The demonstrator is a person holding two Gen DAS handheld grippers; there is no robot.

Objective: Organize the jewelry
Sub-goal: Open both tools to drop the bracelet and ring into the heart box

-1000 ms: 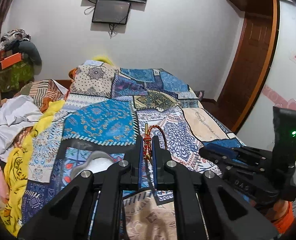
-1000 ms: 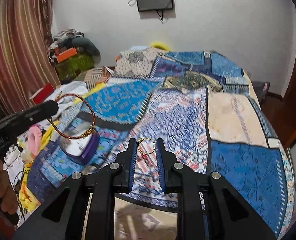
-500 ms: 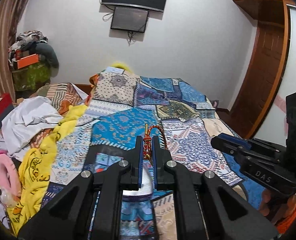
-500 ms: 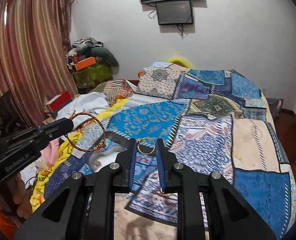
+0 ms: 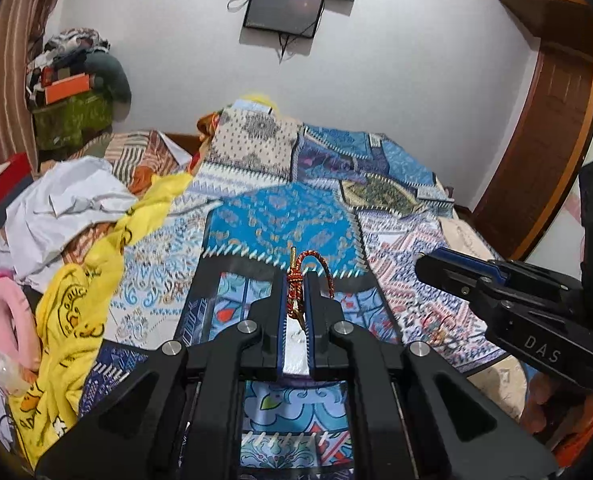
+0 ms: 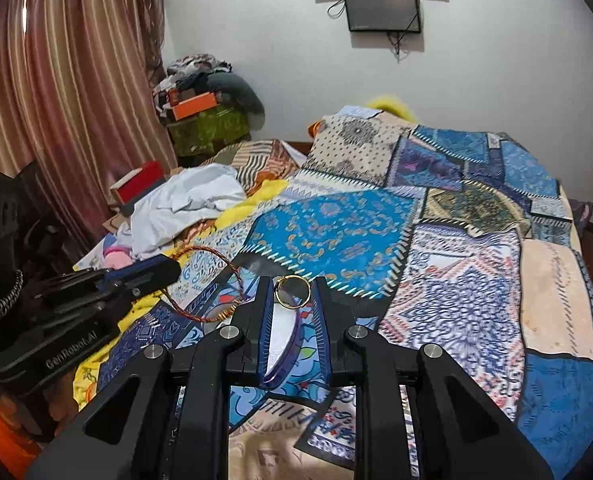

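My left gripper (image 5: pixel 296 280) is shut on a red beaded bracelet (image 5: pixel 295 294), held above the patchwork bedspread; the bracelet also shows as a loop in the right wrist view (image 6: pixel 232 276), hanging from the left gripper (image 6: pixel 168 270). My right gripper (image 6: pixel 292 286) is shut on a small gold ring (image 6: pixel 293 297). It also shows at the right of the left wrist view (image 5: pixel 428 266). A purple-rimmed jewelry box with a white lining (image 6: pixel 282 340) lies below and between the right fingers, partly hidden. A white patch of it shows between the left fingers (image 5: pixel 295 346).
The patchwork bedspread (image 6: pixel 436 248) covers the bed. Crumpled white cloth (image 5: pixel 68 208), a yellow garment (image 5: pixel 76 300) and a pink item (image 5: pixel 12 312) lie at the left edge. A wooden door (image 5: pixel 544 128) stands at the right, a curtain (image 6: pixel 56 100) at the left.
Both grippers have risen and tilted up with their jewelry still held; more of the wall and room shows, and the jewelry box has slid lower, under the fingers.
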